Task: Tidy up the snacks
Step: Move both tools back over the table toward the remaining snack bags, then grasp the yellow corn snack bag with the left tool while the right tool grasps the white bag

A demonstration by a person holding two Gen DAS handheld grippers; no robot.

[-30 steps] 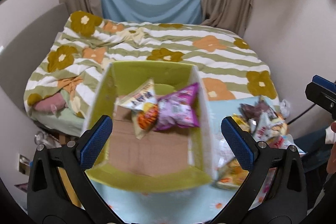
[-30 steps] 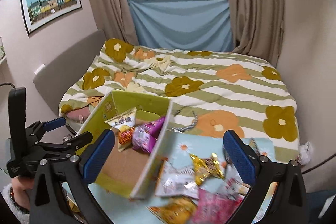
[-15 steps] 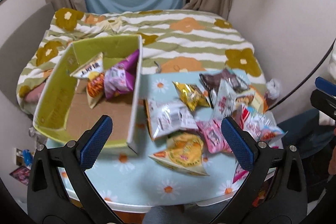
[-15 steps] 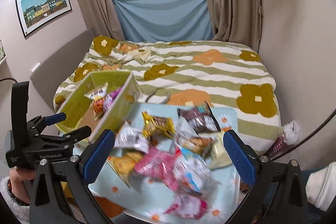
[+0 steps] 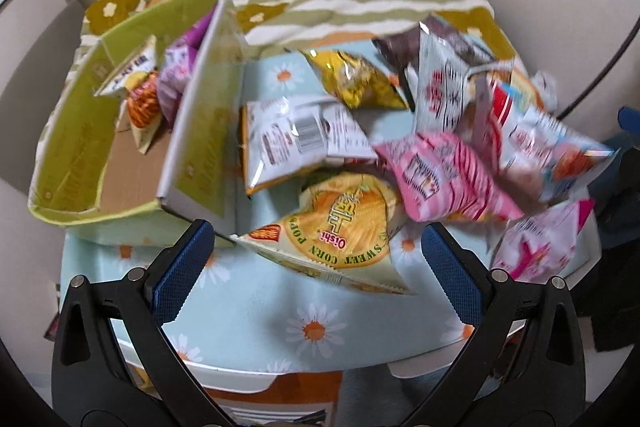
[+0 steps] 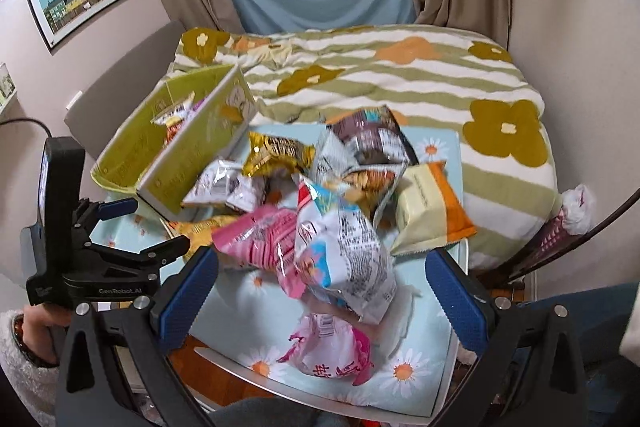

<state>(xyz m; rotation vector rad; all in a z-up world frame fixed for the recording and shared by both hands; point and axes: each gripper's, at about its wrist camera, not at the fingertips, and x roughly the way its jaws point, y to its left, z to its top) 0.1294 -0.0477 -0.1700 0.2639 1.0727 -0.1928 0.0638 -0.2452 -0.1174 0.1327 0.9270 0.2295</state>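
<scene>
We hold both tongs, left tongs point(image 5: 316, 259) and right tongs point(image 6: 320, 291), wide open and empty over the bench point(image 5: 256, 323), because the loose snack bags point(image 6: 340, 251) must go into the green box point(image 5: 76, 151).

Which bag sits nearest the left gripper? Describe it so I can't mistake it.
Start at the green box on the daisy tablecloth. Just right of its near corner, between the open left gripper fingers, lies the yellow popcorn bag. Only it shows a round golden emblem reading "Oishi Sweet Corn"; the pink bag beside it is striped.
</scene>
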